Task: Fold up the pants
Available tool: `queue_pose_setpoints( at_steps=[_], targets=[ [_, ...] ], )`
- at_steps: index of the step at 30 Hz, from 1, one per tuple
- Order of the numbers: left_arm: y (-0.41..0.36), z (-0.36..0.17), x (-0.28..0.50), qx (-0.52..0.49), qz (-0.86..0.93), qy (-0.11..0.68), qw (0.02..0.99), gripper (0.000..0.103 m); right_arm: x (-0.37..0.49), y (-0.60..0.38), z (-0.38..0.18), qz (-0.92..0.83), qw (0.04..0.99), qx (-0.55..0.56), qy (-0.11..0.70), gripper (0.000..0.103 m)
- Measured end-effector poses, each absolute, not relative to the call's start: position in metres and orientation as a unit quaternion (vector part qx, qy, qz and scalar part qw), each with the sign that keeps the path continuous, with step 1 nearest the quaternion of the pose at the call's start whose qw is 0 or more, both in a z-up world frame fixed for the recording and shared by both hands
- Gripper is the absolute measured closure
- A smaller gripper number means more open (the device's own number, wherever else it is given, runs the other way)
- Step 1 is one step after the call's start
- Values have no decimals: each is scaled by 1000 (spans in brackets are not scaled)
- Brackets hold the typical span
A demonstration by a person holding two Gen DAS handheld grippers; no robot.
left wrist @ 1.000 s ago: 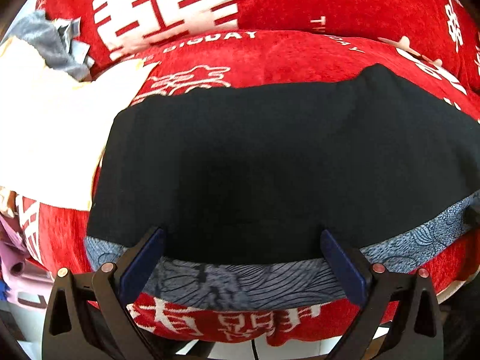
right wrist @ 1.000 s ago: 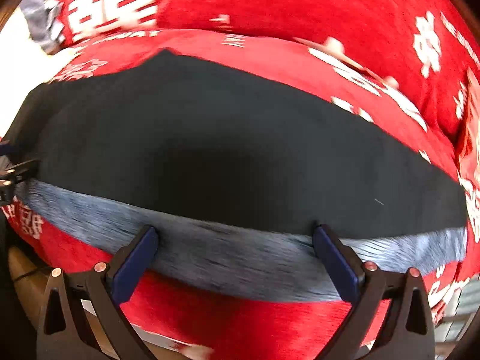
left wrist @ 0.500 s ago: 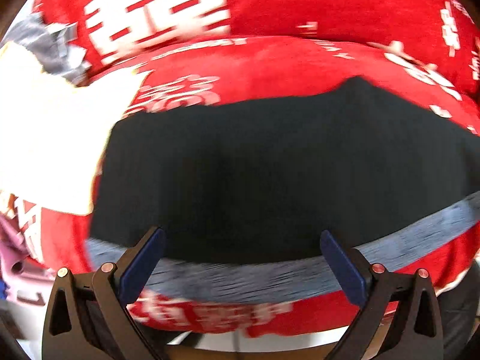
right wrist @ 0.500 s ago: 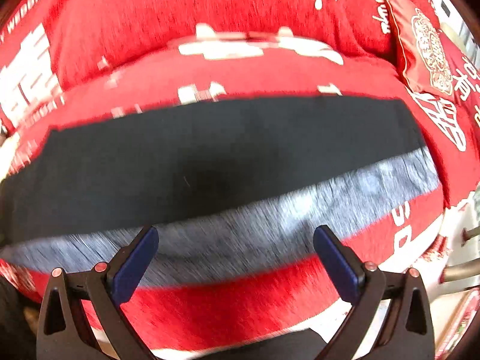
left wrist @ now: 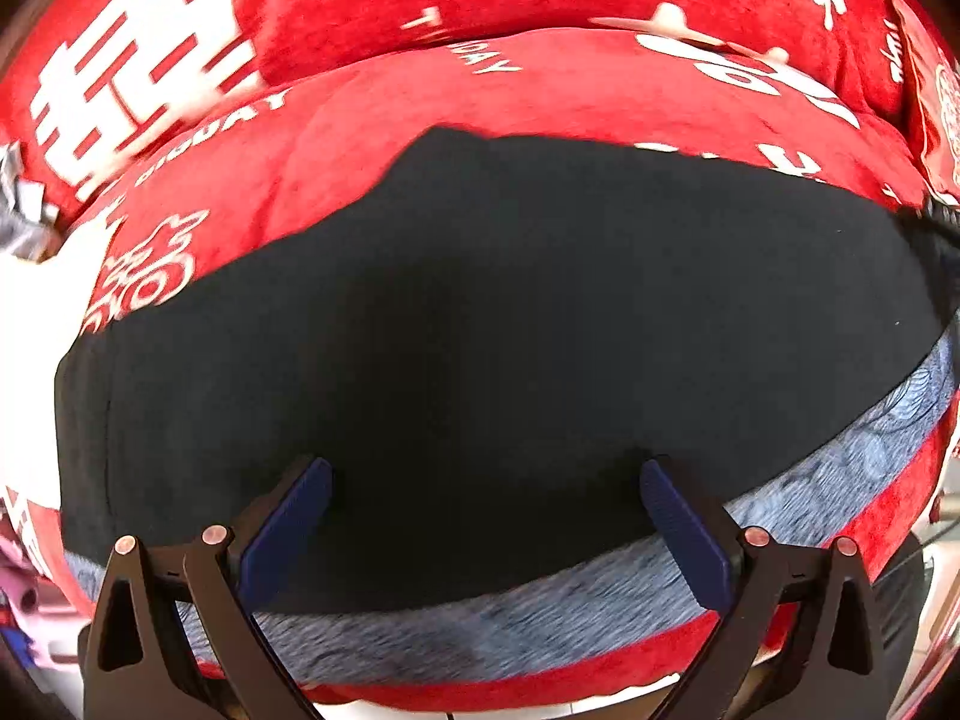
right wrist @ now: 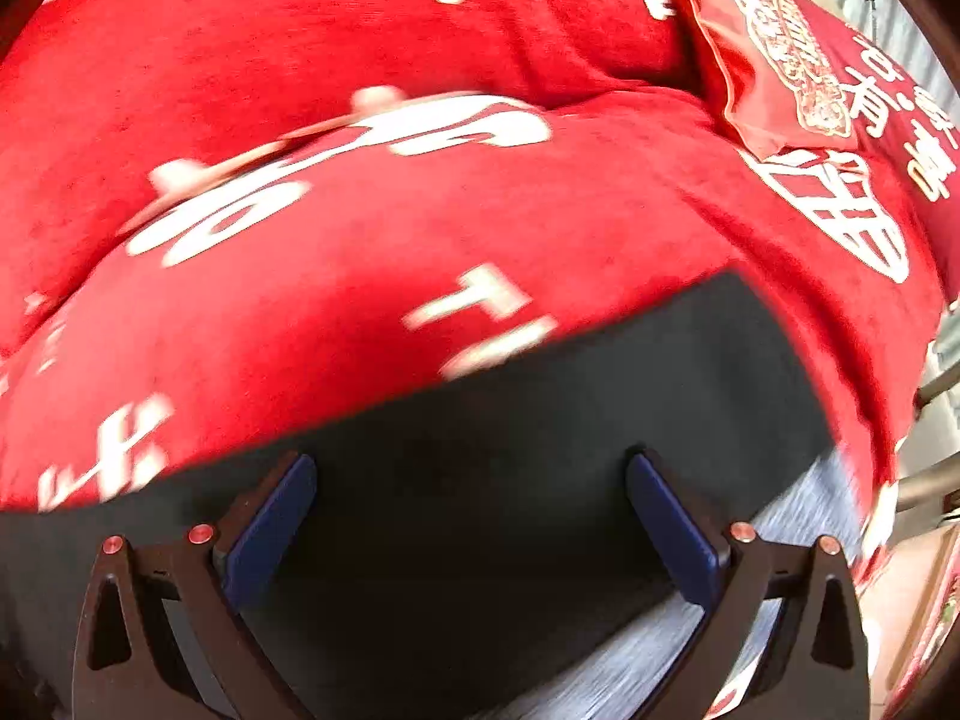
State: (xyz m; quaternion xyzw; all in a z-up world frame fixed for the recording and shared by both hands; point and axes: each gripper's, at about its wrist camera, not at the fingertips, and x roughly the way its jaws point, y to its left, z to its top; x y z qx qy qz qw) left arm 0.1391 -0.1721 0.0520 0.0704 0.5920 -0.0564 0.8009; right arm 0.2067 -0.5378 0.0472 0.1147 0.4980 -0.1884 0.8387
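Both swung rightward along the flat black fabric pants on the red plush sofa; left gripper and right gripper spread wide, empty; fold not yet begun.

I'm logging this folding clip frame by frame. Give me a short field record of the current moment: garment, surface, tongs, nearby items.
garment: black pants with a grey patterned band along the near edge, spread flat
surface: red cover with white lettering
left tongs: open, over the black cloth, gripping nothing
right tongs: open, over the pants near their right end, gripping nothing
nearby: red cushion at the far right; white cloth at the left
image quality: motion blur in both views
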Motion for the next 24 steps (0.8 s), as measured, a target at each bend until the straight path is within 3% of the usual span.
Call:
queue_pose_setpoints(
  at_steps=[4, 13, 18, 24],
  targets=[
    [-181, 56, 155, 64, -44, 595, 800, 0, 217, -539, 56, -198, 830, 66, 518, 0],
    [-244, 65, 130, 87, -121, 589, 794, 0, 95, -508, 72, -158, 866, 89, 466, 0],
    [-266, 53, 140, 97, -117, 591, 792, 0, 98, -540, 49, -158, 853, 146, 476, 0],
    [-274, 49, 163, 95, -98, 592, 795, 0, 124, -568, 53, -189, 854, 115, 471, 0]
  ],
)
